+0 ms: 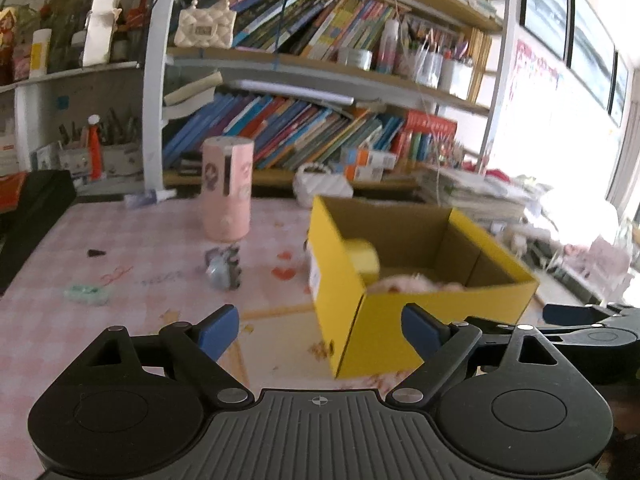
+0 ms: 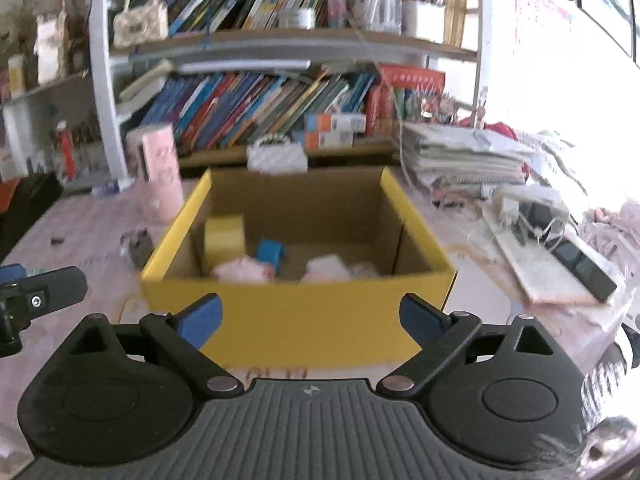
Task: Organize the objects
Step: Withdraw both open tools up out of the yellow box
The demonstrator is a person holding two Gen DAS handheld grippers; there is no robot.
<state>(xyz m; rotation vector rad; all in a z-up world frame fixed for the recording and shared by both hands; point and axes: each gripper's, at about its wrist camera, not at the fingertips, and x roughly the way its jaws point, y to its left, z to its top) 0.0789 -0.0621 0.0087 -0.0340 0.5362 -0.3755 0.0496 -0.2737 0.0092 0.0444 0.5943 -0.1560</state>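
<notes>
Facing yellow box [image 2: 296, 320]; left gripper [image 1: 320, 332], right gripper [image 2: 310, 318] jaws wide, empty.

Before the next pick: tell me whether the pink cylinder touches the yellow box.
Apart. The left wrist view shows bare tablecloth between the pink cylinder and the yellow box.

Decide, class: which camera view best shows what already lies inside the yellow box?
The right wrist view. It looks straight into the yellow box, showing a yellow block, a blue piece and blurred pink things on the bottom. The left wrist view sees the box corner-on; its wall hides all but the block and a pink edge.
</notes>
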